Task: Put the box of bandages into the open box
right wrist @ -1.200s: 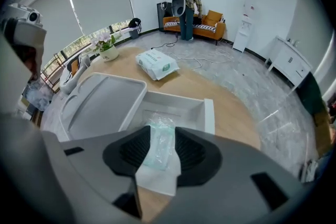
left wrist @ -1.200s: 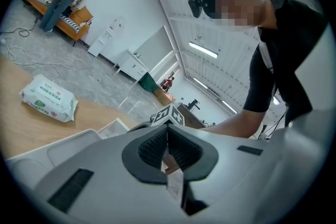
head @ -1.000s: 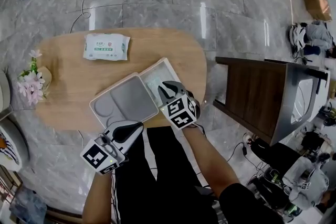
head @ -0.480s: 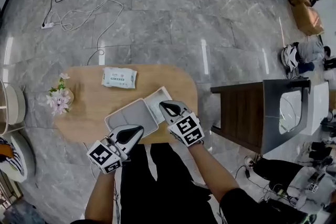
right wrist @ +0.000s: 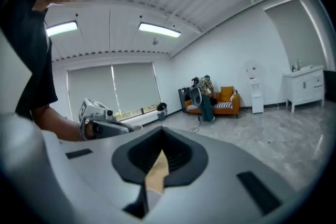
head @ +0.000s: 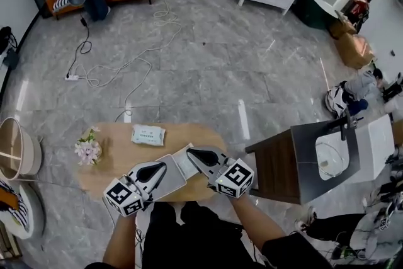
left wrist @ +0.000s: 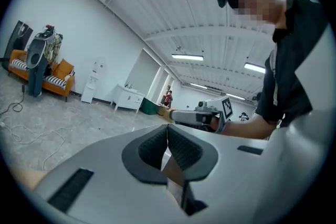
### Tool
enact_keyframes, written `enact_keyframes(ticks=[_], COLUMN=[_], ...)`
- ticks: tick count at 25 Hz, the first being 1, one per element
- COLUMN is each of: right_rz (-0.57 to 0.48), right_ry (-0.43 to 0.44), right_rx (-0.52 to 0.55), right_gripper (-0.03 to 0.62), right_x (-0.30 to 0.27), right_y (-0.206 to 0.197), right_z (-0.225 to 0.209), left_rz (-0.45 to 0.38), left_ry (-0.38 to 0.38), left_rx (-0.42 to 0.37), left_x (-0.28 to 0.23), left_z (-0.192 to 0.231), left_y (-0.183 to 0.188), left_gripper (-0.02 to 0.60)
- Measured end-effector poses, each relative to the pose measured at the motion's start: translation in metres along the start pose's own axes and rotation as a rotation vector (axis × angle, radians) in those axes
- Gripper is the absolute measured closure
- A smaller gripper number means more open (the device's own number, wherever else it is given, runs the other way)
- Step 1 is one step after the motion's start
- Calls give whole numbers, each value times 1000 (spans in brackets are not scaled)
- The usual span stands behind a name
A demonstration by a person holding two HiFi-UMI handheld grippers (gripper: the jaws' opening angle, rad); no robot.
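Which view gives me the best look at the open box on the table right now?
The head view: the open box lies on the wooden table, seen from above. The left and right gripper views face out into the room and show none of it.

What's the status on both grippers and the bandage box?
Left gripper shut, empty. Right gripper shut, empty. Open box at table near edge; bandage box not discernible. Pack, flowers stand apart.
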State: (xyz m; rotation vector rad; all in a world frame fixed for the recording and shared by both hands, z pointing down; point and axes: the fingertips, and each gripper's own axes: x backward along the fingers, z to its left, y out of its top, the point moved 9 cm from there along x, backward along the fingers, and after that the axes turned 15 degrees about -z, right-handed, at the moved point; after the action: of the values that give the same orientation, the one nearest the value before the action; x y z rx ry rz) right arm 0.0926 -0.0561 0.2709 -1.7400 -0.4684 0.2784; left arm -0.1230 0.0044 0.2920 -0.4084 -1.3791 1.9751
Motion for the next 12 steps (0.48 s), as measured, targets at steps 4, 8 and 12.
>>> enact_keyframes(ticks=[4, 8, 12], right_rz=[-141, -257, -306], right_ry=[62, 135, 199], right_rx=[7, 40, 46], right_gripper=[583, 583, 583], right_x=[20, 36, 66], right_y=[53, 90, 113], right_z=[19, 30, 50], left_rz=[-54, -77, -106], left_ry=[-21, -98, -158], left_rx=[-49, -148, -202], left_x=[-1, -1, 10], left_z=[-28, -49, -85], left_y=[39, 75, 100], left_gripper=[565, 565, 565])
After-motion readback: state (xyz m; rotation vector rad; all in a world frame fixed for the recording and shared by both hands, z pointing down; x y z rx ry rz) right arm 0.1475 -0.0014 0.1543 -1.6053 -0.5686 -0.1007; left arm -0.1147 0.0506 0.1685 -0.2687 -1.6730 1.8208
